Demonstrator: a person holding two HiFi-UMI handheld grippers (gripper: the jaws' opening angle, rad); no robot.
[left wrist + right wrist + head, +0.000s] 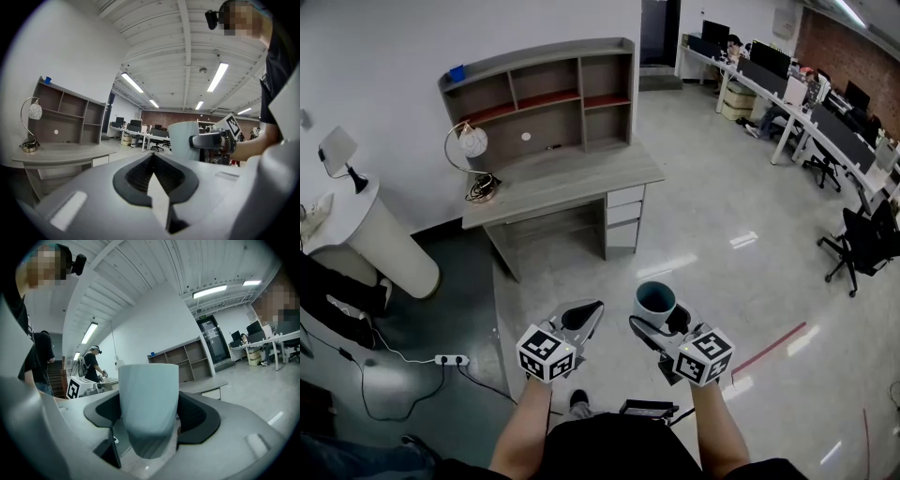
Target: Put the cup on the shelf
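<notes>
1. Your right gripper (660,321) is pinching the cup (655,300). In the right gripper view its jaws press on either flank of the pale blue-grey wall.
2. The cup is upright, mouth up and long axis vertical. It is held in the air over the floor (741,244), near you.
3. Your left gripper (579,319) hangs just left of the cup, with its jaws pressed together on nothing.
4. The shelf (546,86) stands at the back of the desk (567,178) against the wall. It is far from the cup and to its left, well apart, with open floor between.
5. The move probably turns on that offset: go forward and leftward, then reach over the desk top.
6. The compartments open toward you, so the cup can likely go in upright as it is held now, base onto a board.
7. The right-hand compartments look nearest to your loaded hand. The lamp (471,150) at the desk's left end makes that side tighter.
</notes>
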